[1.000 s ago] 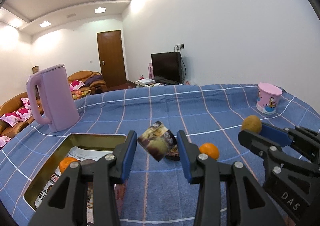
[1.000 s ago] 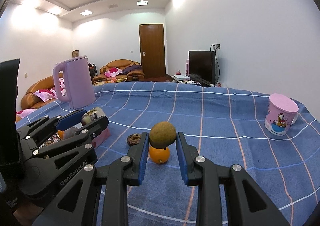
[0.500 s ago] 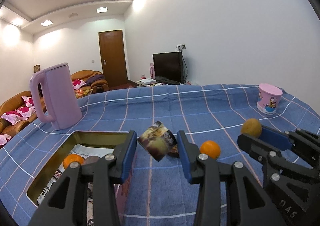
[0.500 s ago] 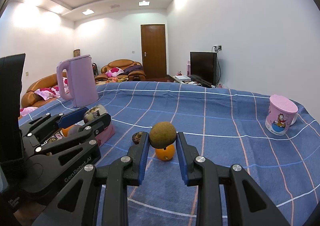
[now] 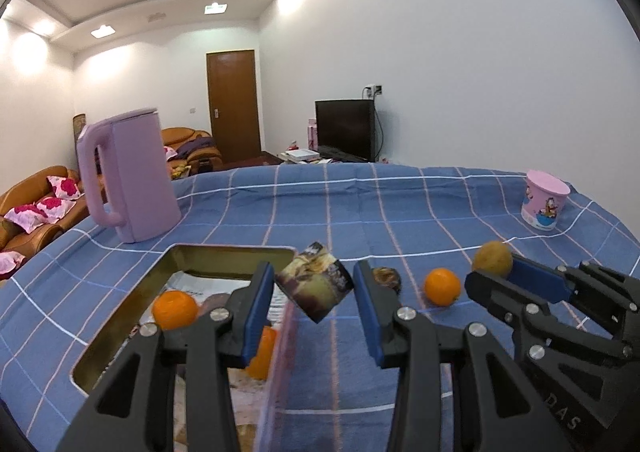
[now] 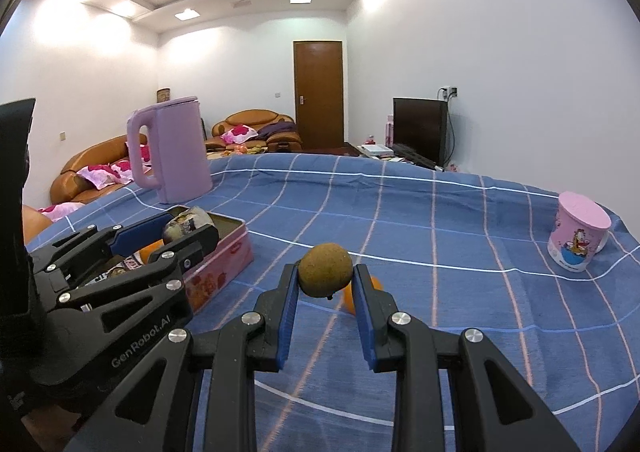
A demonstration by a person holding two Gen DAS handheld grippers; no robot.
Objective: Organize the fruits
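Observation:
My left gripper is shut on a picture-printed wrapped item, held above the right wall of an open tin. Oranges lie inside the tin on printed paper. My right gripper is shut on a round brown fruit above the blue checked cloth. A loose orange and a small dark fruit rest on the cloth to the right of the tin. In the right wrist view the orange is mostly hidden behind the right finger, and the left gripper hovers over the tin.
A tall lilac kettle stands behind the tin at the left. A pink cartoon cup stands at the far right of the cloth. Sofas, a door and a television lie beyond the table.
Both grippers have shifted left, each still shut on its load. The left one now hangs over the tin's right wall. The loose orange has slid behind the right gripper's right finger.

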